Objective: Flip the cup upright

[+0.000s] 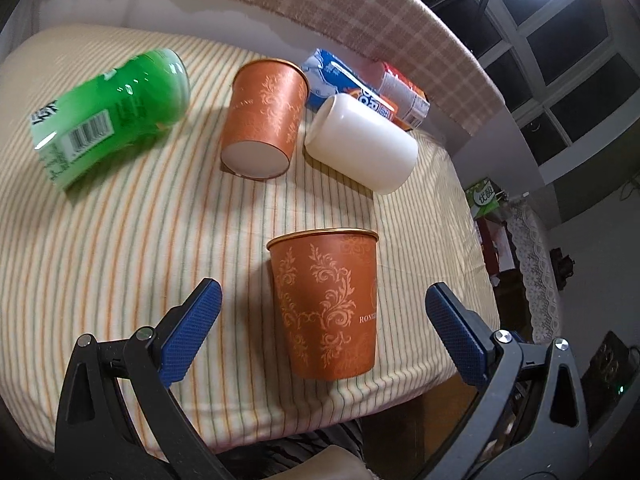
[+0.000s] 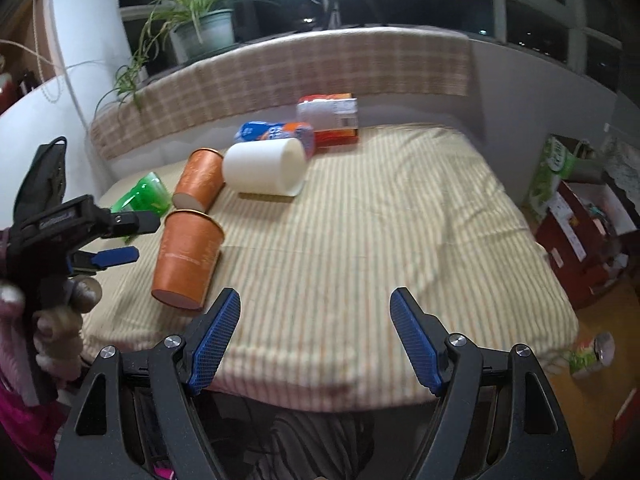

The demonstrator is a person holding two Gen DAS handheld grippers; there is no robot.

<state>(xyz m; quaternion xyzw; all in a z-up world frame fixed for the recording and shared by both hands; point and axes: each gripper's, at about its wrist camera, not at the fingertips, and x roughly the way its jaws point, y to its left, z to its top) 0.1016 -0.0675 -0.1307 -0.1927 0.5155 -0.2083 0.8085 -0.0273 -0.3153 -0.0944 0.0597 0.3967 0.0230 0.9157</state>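
An orange patterned paper cup (image 1: 326, 306) stands upright near the front edge of the striped table, between the open jaws of my left gripper (image 1: 322, 300) without touching them. It also shows in the right wrist view (image 2: 188, 258), with the left gripper (image 2: 120, 240) beside it. A second orange cup (image 1: 262, 118) lies on its side farther back, base toward me; it shows in the right wrist view too (image 2: 200, 180). A white cup (image 1: 362, 142) lies on its side next to it. My right gripper (image 2: 316, 312) is open and empty above the table's front edge.
A green bottle (image 1: 108, 116) lies at the left. A blue snack pack (image 1: 340, 80) and an orange-white box (image 2: 330, 118) lie at the back by the checked ledge (image 1: 360, 12). The striped cloth (image 2: 380, 220) stretches to the right. A can (image 2: 592, 354) lies on the floor.
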